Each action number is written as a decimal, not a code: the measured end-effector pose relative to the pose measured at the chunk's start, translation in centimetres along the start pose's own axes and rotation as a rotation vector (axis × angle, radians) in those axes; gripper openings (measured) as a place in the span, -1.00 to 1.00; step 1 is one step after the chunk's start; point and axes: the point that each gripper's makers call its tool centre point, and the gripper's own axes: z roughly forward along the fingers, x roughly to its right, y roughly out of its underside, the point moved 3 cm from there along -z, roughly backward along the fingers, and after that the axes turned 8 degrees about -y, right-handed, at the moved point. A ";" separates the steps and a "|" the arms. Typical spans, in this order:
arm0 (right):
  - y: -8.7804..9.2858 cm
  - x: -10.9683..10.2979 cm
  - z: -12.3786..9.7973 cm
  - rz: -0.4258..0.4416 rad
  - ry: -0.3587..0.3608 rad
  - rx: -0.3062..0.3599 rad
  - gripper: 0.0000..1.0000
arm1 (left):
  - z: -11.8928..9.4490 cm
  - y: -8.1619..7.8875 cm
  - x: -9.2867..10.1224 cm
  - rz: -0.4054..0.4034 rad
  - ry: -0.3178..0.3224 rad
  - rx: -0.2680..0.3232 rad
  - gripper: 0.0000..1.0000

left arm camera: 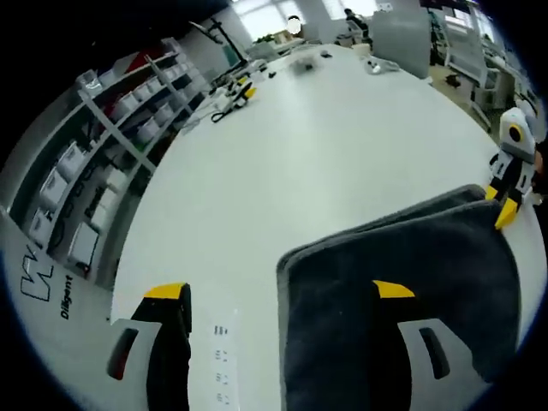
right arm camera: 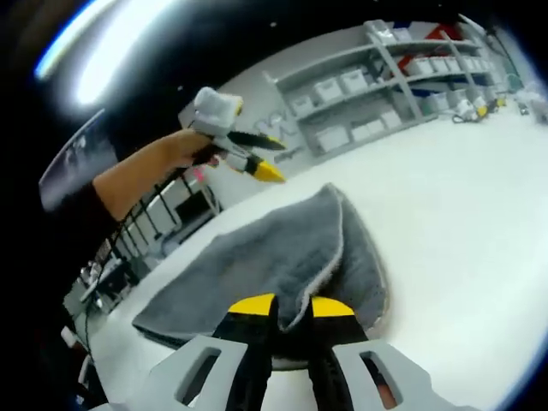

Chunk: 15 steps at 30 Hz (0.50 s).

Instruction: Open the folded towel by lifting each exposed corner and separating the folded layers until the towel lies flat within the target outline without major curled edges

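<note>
Bench (left arm camera: 325, 163) surface, broad and white, is carrying everything here, with shelving (left arm camera: 111, 171) of storage bins running along one side and small clutter lying at its far end. Lying on the bench is the towel (left arm camera: 411, 300), dark grey and folded in layers, its rounded corner sitting between the left tongs (left arm camera: 282, 295) in the left gripper view; no target outline is visible around it. In the right gripper view the towel (right arm camera: 274, 257) is rising off the bench in a peaked fold, and the right tongs (right arm camera: 289, 310) are pinching its near edge, the two yellow tips sitting close together with cloth caught between them. The left tongs are standing wide apart and gripping nothing, one jaw over bare bench and the other over the towel; in the right gripper view they (right arm camera: 257, 167) are hovering above the towel's far side, held in a person's hand (right arm camera: 184, 145). Judging from this, the first corner lift is under way: the top layer is being peeled up by the right tongs while the towel is otherwise folded. The next move probably calls for carrying that pinched edge up and over, while the left tongs are pinning or taking a lower layer so the whole bundle is not dragging along.
</note>
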 end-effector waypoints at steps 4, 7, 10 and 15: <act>0.0 -0.3 -0.1 -0.006 -0.007 0.005 -0.90 | 0.7 0.1 1.7 -0.030 0.067 -0.015 0.43; 0.3 -0.6 0.0 -0.005 -0.014 0.006 -0.91 | 2.1 -0.1 1.3 -0.015 0.082 -0.018 0.23; 0.2 -0.7 0.0 -0.003 -0.018 0.013 -0.91 | 2.8 0.0 2.1 -0.008 0.095 -0.024 0.13; 0.4 -0.9 -0.1 -0.013 -0.019 0.012 -0.92 | 4.5 0.4 2.8 0.021 0.140 -0.060 -0.18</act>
